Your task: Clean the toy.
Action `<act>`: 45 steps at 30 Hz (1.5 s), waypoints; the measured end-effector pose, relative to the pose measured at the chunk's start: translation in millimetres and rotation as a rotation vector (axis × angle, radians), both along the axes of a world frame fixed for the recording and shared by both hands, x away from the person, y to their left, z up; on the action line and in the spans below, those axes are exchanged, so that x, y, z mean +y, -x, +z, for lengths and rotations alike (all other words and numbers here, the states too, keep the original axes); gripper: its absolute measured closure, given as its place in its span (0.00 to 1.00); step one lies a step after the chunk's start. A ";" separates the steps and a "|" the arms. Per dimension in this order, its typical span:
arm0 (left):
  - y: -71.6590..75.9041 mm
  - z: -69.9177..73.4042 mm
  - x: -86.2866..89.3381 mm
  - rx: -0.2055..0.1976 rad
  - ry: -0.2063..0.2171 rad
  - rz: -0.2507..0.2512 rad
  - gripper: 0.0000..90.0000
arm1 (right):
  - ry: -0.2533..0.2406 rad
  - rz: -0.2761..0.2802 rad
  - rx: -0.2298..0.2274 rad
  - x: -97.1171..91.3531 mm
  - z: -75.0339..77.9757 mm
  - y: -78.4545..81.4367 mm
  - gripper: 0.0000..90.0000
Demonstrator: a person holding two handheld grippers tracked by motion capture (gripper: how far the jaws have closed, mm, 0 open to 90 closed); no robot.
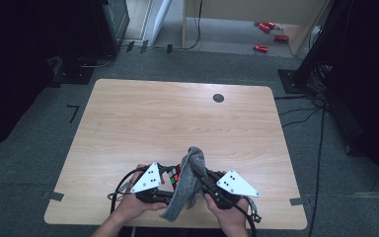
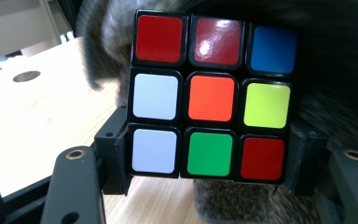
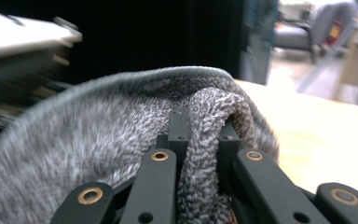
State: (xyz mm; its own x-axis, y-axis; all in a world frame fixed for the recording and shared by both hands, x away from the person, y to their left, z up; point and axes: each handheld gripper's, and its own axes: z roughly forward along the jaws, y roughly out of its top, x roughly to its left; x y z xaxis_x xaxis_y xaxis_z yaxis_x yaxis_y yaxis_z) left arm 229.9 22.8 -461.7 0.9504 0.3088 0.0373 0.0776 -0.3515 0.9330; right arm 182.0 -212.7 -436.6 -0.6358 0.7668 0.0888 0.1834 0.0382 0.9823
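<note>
A scrambled colour cube (image 2: 212,98) sits clamped between the black jaws of my left gripper (image 2: 212,161), its face of red, blue, white, orange, yellow and green squares turned to the camera. In the high view the cube (image 1: 174,175) peeks out beside the left gripper (image 1: 168,185) near the table's front edge. A grey fuzzy cloth (image 1: 187,182) drapes over the cube's right side. My right gripper (image 3: 199,140) is shut on a fold of that cloth (image 3: 121,135), and in the high view the right gripper (image 1: 208,183) is pressed against the cube from the right.
The light wooden table (image 1: 177,118) has a round dark cable hole (image 1: 218,98) at the back. Both hands hold the grippers at the front edge. Red objects (image 1: 266,34) lie on the floor beyond the table, and cables (image 1: 301,113) run along its right side.
</note>
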 end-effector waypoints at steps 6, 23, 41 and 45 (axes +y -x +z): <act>1.5 1.9 1.6 -0.006 0.021 0.000 0.38 | 0.011 -0.011 -0.038 5.3 2.0 3.4 0.92; 0.0 2.5 4.5 -0.007 0.026 0.013 0.38 | 0.054 -0.065 -0.038 -2.3 -7.4 -2.3 0.91; -5.7 0.3 9.0 -0.003 0.001 0.060 0.38 | 0.076 -0.021 -0.071 5.8 -6.3 2.5 0.90; -4.0 -0.5 6.2 -0.008 -0.010 0.053 0.38 | 0.087 0.015 -0.102 15.5 0.1 9.7 0.90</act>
